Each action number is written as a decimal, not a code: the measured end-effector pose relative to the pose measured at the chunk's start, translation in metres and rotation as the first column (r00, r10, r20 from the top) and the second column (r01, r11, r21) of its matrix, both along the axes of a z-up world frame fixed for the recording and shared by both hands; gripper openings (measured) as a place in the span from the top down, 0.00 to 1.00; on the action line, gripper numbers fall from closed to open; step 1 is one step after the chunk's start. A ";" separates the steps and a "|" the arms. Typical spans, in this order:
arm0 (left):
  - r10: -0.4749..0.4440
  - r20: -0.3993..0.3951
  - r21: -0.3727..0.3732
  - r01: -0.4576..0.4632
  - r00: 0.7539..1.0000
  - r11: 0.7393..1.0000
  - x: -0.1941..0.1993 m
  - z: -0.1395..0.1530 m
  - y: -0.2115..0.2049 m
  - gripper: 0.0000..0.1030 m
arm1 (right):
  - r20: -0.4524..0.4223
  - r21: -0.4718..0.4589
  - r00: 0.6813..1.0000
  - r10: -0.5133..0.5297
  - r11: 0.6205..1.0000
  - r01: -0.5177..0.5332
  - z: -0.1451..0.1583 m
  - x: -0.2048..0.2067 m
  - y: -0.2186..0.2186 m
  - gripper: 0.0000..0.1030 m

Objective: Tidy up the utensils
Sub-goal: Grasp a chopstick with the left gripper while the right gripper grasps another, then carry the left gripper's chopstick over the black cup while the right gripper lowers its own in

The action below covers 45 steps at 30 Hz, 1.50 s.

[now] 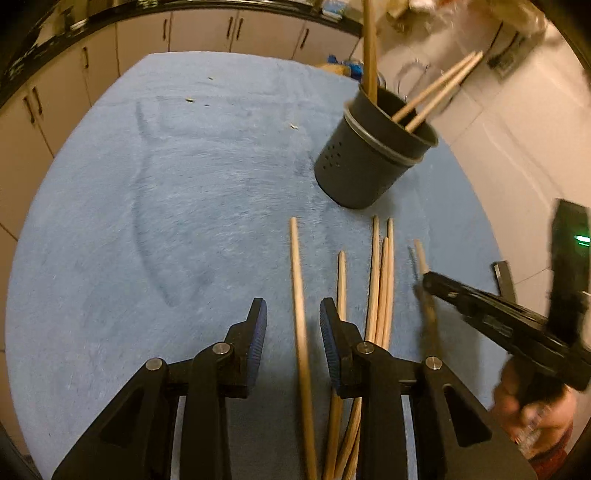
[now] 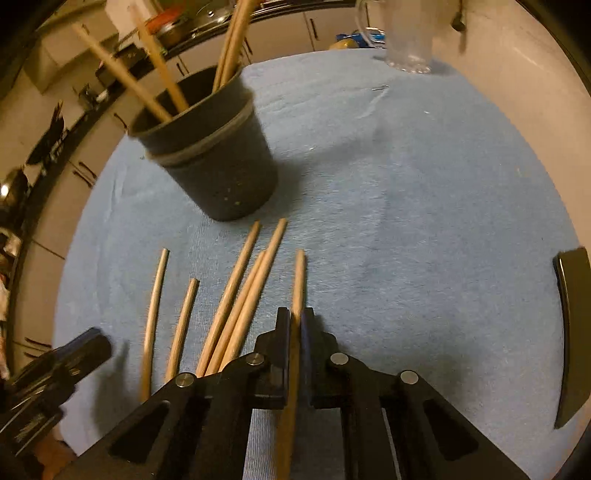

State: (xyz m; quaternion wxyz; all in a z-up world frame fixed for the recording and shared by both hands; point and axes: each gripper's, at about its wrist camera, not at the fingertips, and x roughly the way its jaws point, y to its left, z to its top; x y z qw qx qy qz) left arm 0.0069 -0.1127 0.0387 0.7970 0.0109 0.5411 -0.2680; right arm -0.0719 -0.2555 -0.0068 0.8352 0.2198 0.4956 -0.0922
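Note:
Several wooden chopsticks lie side by side on a blue cloth (image 1: 166, 184). A dark perforated holder (image 1: 365, 162) stands behind them with several chopsticks leaning in it. My left gripper (image 1: 293, 308) is open and straddles the leftmost chopstick (image 1: 297, 266); its pads do not touch the stick. In the right wrist view my right gripper (image 2: 295, 315) is shut on the rightmost chopstick (image 2: 299, 280), which runs out ahead between the pads. The holder (image 2: 221, 173) stands ahead to the left. The right gripper (image 1: 428, 278) also shows at the right of the left wrist view, blurred.
A clear glass vessel (image 2: 408, 37) stands at the cloth's far edge. A dark flat object (image 2: 572, 332) lies at the right edge. Cream cabinets (image 1: 199, 33) under a dark counter run behind the table. A hand (image 1: 535, 410) holds the right gripper.

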 end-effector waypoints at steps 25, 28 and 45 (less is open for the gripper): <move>0.089 0.257 -0.086 -0.069 0.962 0.994 -0.031 0.073 0.026 0.94 | 0.416 0.099 0.909 0.019 0.993 -0.066 0.065 -0.059 -0.009 0.94; 0.098 0.312 -0.108 -0.068 0.945 0.992 -0.045 0.094 0.031 0.94 | 0.496 0.066 0.868 0.018 0.996 -0.058 0.084 -0.072 -0.002 0.94; 0.107 0.369 -0.159 -0.051 0.923 0.986 -0.050 0.126 0.029 0.94 | 0.576 0.037 0.818 -0.005 0.999 -0.021 0.111 -0.093 -0.004 0.94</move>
